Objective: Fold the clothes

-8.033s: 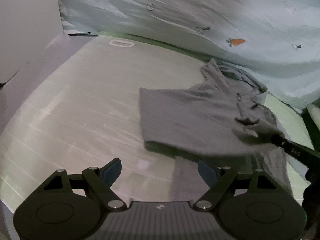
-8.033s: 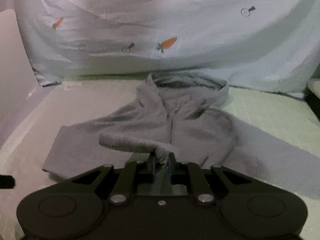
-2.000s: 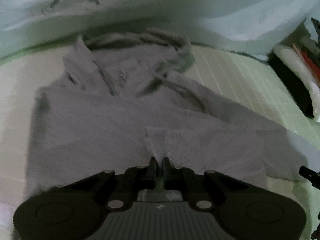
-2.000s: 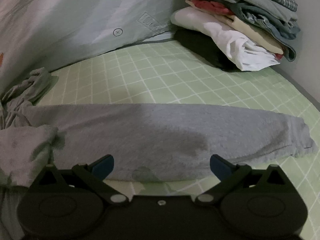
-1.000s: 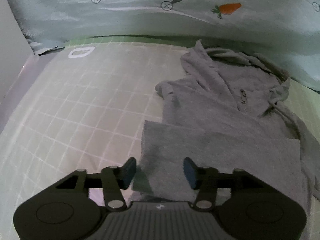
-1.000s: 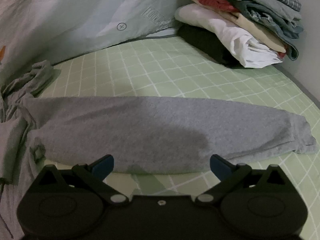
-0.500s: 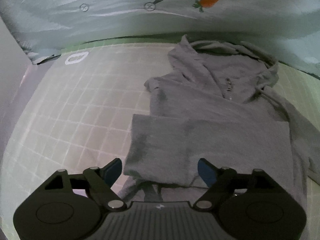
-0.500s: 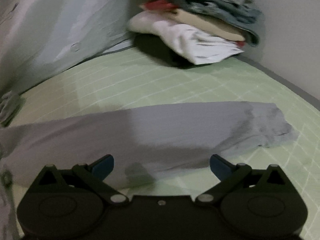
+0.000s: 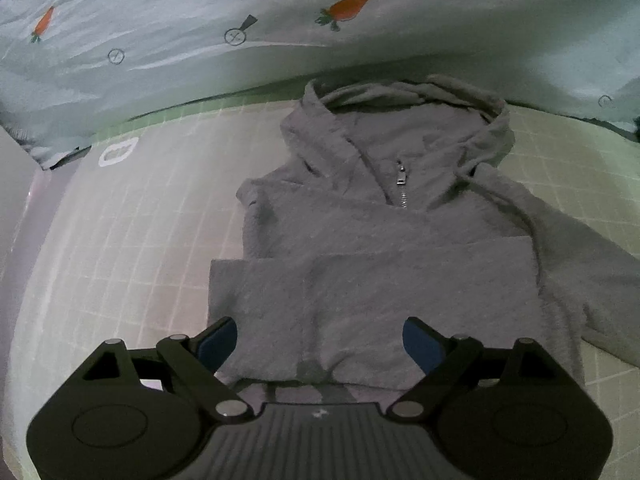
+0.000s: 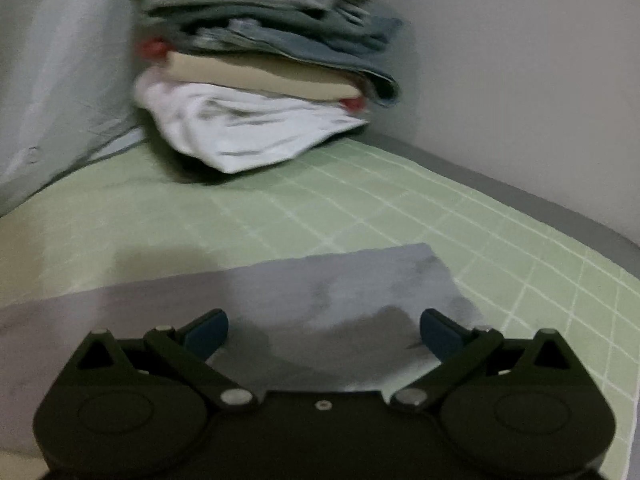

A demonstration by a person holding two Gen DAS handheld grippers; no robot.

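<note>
Grippers come nearest in both views, each with fingers spread wide and nothing between them; the left gripper point(image 9: 320, 340) hovers over the near hem of the grey hoodie point(image 9: 380, 240), the right gripper point(image 10: 324, 330) over the cuff end of the outstretched sleeve point(image 10: 340, 292). That sleeve lies flat on the green checked sheet point(image 10: 360, 208), pointing right, likely laid straight so it can be lifted by the cuff and swung across the body; the right gripper's place above the cuff fits such a grab. Just past the left gripper, a sleeve folded across the chest point(image 9: 360, 280) lies as a flat band over the hoodie's front, its edges fairly square, so one side looks folded in while the other is still out. Farther on, the zip pull point(image 9: 401, 174) sits at the neck and the hood point(image 9: 420, 100) lies open and rumpled against the far bedding. Beyond that rises a pale duvet with carrots point(image 9: 240, 32). Far right, by the wall, a stack of folded clothes point(image 10: 260, 92) sits out of the working space, probably where finished pieces go.
</note>
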